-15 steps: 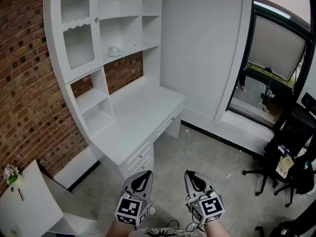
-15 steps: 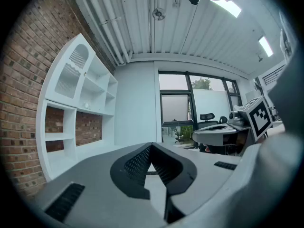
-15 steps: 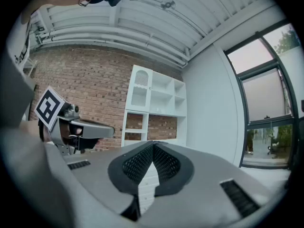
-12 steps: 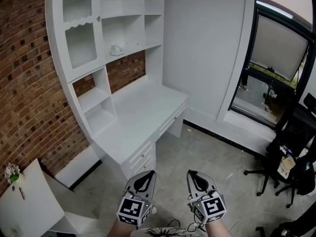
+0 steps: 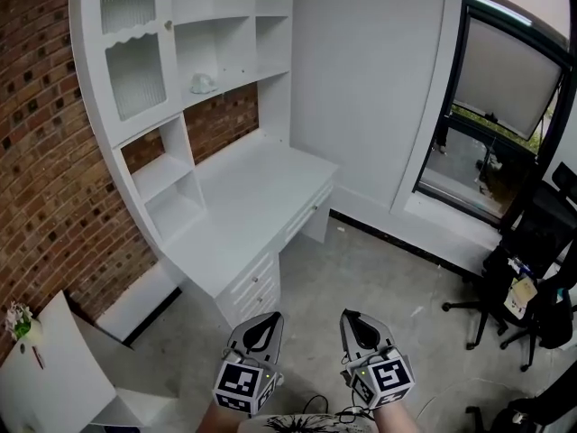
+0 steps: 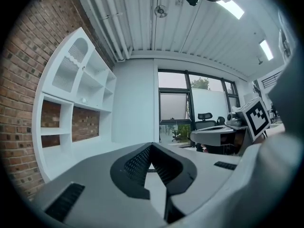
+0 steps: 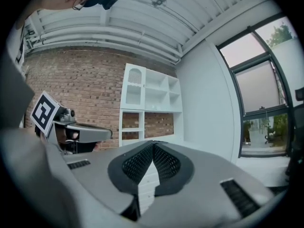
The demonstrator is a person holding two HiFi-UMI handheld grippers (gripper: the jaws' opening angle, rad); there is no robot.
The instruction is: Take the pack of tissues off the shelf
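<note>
A small pale pack of tissues lies on a middle shelf of the white shelf unit that stands on the desk against the brick wall. It also shows as a tiny pale lump in the left gripper view. Both grippers hang low in front of me over the concrete floor, far short of the desk. My left gripper is shut with nothing in it. My right gripper is shut and empty too. The right gripper view looks toward the shelf unit from a distance.
The white desk has drawers on its near side. A white panel with a small plant stands at lower left. Black office chairs crowd the right, by a dark-framed glass door.
The head view has shifted a little, so the shelf unit and desk sit slightly further left and up in the picture. Both grippers stay shut at the bottom.
</note>
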